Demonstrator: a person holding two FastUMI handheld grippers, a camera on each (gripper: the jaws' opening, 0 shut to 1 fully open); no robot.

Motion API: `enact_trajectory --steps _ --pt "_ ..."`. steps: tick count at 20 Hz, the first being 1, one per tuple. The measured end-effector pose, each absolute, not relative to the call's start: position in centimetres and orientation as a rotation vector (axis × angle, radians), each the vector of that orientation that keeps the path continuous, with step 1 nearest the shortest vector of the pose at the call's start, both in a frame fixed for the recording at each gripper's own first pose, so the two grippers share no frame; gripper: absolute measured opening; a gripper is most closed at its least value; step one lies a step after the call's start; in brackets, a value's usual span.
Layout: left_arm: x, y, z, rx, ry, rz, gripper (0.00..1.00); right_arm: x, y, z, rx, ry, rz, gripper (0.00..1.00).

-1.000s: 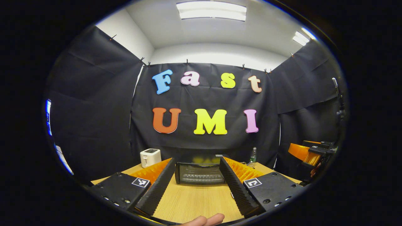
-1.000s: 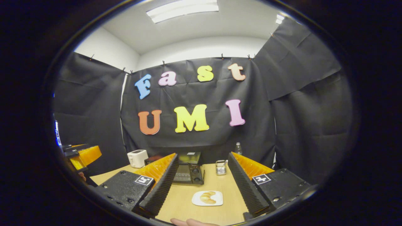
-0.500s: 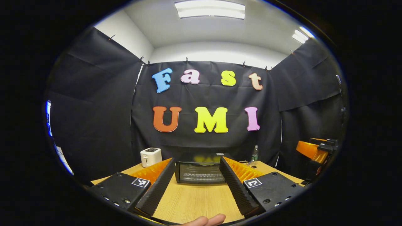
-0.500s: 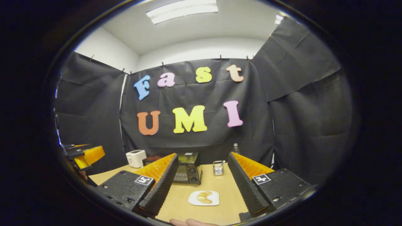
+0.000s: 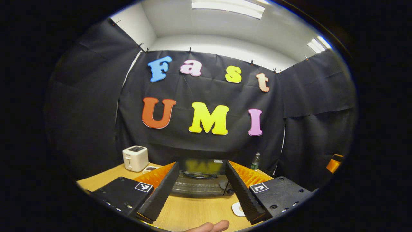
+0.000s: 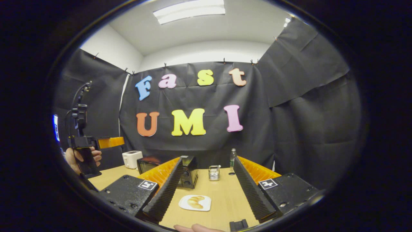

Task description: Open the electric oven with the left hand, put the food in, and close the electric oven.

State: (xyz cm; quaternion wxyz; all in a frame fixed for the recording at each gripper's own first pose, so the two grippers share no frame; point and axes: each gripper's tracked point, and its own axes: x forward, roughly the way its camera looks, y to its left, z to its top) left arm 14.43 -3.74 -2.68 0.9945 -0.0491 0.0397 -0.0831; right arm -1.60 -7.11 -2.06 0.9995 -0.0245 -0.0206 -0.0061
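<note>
Left gripper [image 5: 201,187] spread wide, holding nothing; one electric oven [image 5: 200,184], door closed, sat straight ahead between its fingers. Right gripper [image 6: 207,188] likewise spread; one croissant [image 6: 195,201] on one white plate [image 6: 204,206] lay between its fingers. One toaster [image 5: 135,158], one bottle [image 5: 255,161] beyond.

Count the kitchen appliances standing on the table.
2: a white toaster at the back left, and the electric oven beside it, ahead of the left gripper. Others may be hidden.

Left gripper view is aimed close at the oven [image 5: 200,183] front; right gripper view is set farther back, right of it. Toaster [image 6: 132,159] and table [image 6: 222,206] are shared.
</note>
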Motion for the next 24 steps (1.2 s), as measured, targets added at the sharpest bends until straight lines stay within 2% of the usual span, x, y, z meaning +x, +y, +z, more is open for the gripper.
enact_trajectory --steps 2,6,10,11,12,13,15,16,20,21,22,24 --pt "18.4 -3.5 -4.4 -0.109 0.124 -0.131 0.94 -1.7 -8.0 -2.4 -0.039 -0.030 -0.011 0.99" --pt "25.2 -4.6 -8.8 -0.058 0.239 -0.108 0.94 -2.0 -8.8 -2.5 -0.043 -0.047 0.012 0.99" --pt "29.4 -5.6 -14.0 0.013 0.393 -0.089 0.94 -2.0 -9.6 -2.9 -0.046 -0.050 0.018 0.99" --pt "30.4 -5.5 -14.9 0.042 0.417 -0.072 0.94 -1.9 -9.8 -3.0 -0.045 -0.049 0.014 0.96" --pt "30.9 -5.5 -15.8 0.067 0.433 -0.066 0.94 -1.8 -9.9 -3.2 -0.043 -0.043 0.018 0.99" --pt "31.4 -5.7 -16.7 0.089 0.448 -0.069 0.94 -1.7 -9.8 -3.6 -0.038 -0.035 0.023 0.96" --pt "31.9 -6.2 -18.1 0.111 0.474 -0.083 0.94 -1.3 -9.8 -4.3 -0.028 -0.015 0.030 0.96" --pt "31.7 -6.3 -18.9 0.112 0.501 -0.087 0.95 -1.2 -10.0 -4.4 -0.027 -0.008 0.033 0.99" --pt "31.8 -6.1 -18.6 0.081 0.469 -0.076 0.96 -1.1 -10.5 -4.6 -0.022 -0.003 0.023 0.99" --pt "31.6 -6.0 -18.7 0.084 0.475 -0.070 0.96 -1.1 -10.6 -4.6 -0.024 -0.001 0.019 0.96" --pt "31.6 -5.9 -18.5 0.090 0.464 -0.068 0.96 -1.2 -10.5 -4.7 -0.024 0.000 0.019 0.99" --pt "31.2 -6.0 -18.8 0.062 0.472 -0.057 0.96 -1.5 -10.2 -4.6 -0.023 -0.004 0.025 0.99"
